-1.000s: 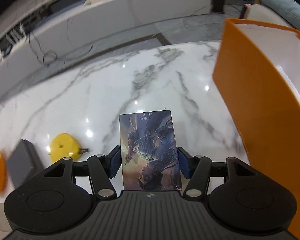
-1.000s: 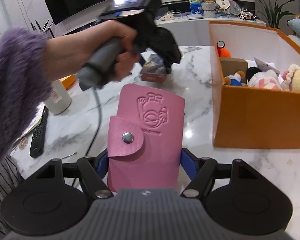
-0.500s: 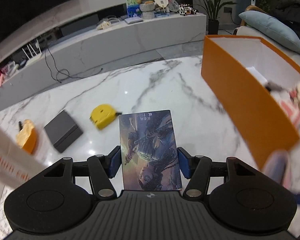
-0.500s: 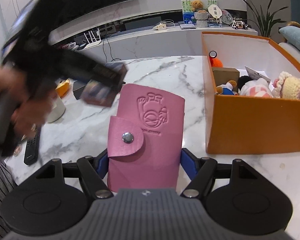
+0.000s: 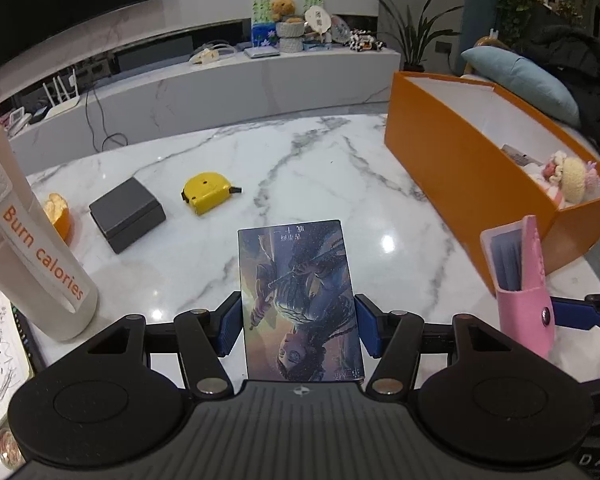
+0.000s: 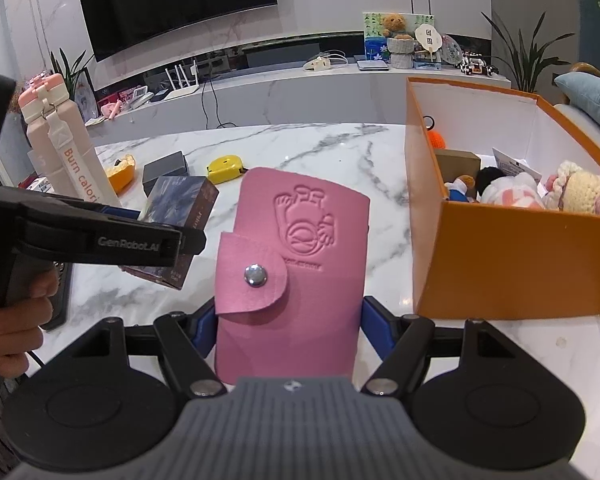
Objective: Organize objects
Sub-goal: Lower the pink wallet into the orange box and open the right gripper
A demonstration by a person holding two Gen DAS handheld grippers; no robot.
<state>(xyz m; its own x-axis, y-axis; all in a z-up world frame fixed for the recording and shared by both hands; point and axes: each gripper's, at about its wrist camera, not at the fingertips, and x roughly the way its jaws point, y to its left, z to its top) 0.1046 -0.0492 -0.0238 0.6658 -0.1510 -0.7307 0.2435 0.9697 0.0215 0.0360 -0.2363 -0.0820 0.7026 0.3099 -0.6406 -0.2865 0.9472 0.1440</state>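
Observation:
My left gripper (image 5: pixel 298 328) is shut on a small illustrated box (image 5: pixel 300 300), held above the marble table (image 5: pixel 320 184). In the right wrist view the same illustrated box (image 6: pixel 176 216) sits in the left gripper (image 6: pixel 172 236) at the left, with a person's hand (image 6: pixel 8 320) on its grip. My right gripper (image 6: pixel 289 328) is shut on a pink snap-button card holder (image 6: pixel 296 272). Seen from the left wrist, the card holder (image 5: pixel 524 292) stands at the right, near the front corner of the orange box. That orange box (image 6: pixel 512 264) lies to the right of both grippers.
The orange box (image 5: pixel 460 176) holds plush toys (image 6: pixel 572 192) and a small brown carton (image 6: pixel 460 164). On the table lie a yellow tape measure (image 5: pixel 206 194), a dark grey box (image 5: pixel 126 214), an orange item (image 5: pixel 58 212), a tall bottle (image 5: pixel 24 240) and a remote (image 6: pixel 60 296).
The left gripper has swung with the illustrated box away from the orange box, toward the left and nearer side of the table. The right gripper has held still.

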